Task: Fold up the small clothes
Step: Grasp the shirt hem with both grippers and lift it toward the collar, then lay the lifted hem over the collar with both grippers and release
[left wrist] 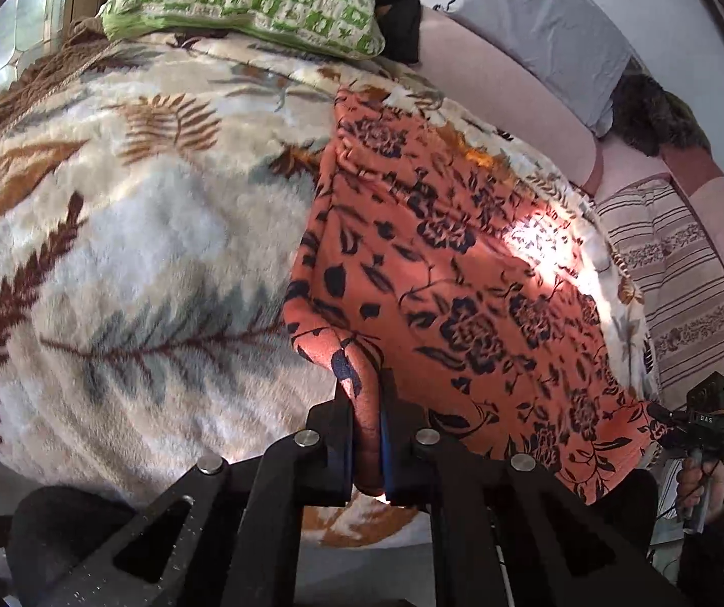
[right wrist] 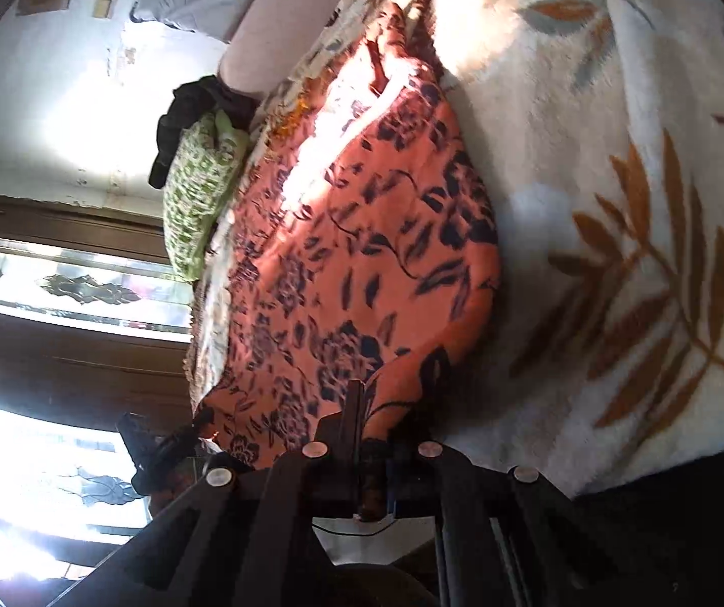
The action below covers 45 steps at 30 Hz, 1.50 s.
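Orange navy-flowered garment (left wrist: 463,273), cream leaf-print blanket (left wrist: 134,232), green-checked pillow (left wrist: 260,0)

Bed w/ leaf-print blanket (left wrist: 134,232), green pillow (left wrist: 260,0), sunlit window (right wrist: 78,288).

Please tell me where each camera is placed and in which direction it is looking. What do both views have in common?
Left wrist: on the left gripper, looking along the bed over the orange cloth toward a green pillow; right gripper and hand show.
Right wrist: on the right gripper, looking across the cloth toward a window.
Shared: cloth, leaf blanket, pillow.
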### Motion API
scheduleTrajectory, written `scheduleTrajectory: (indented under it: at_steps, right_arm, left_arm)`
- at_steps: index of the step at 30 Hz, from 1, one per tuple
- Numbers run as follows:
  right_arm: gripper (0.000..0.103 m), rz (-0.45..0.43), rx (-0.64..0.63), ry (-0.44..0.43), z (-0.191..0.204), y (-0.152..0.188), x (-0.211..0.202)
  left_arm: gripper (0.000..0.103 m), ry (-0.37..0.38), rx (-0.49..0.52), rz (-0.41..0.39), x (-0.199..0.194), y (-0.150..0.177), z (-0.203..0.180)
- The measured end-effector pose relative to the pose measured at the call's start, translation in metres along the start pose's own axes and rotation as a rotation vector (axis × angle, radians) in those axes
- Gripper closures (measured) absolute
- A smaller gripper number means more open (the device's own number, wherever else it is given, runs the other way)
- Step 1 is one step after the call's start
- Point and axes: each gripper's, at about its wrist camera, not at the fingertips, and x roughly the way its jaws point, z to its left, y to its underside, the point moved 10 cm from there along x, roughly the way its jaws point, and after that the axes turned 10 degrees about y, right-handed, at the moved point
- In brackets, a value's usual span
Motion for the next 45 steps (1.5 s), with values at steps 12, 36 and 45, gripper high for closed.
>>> scheduleTrajectory:
  at_steps: [12, 36, 45]
  right_arm:
    - [0.090, -0.338, -0.024, -0.112, 0.087, -0.277, -0.001]
    - [0.016, -0.353, 0.493, -0.026, -0.001, -0.159, 0.085]
    - [0.092, -0.335, 0.407, 0.102, 0.004, -0.195, 0.094]
  left_arm:
    - [0.032, -0.030, 0.160, -0.187, 0.094, -0.269, -0.016]
    - [0.016, -0.024, -0.361, -0.168, 0.157, -0.134, 0.036]
    - [0.094, -0.040, -0.230, -0.166, 0.135, -0.171, 0.013]
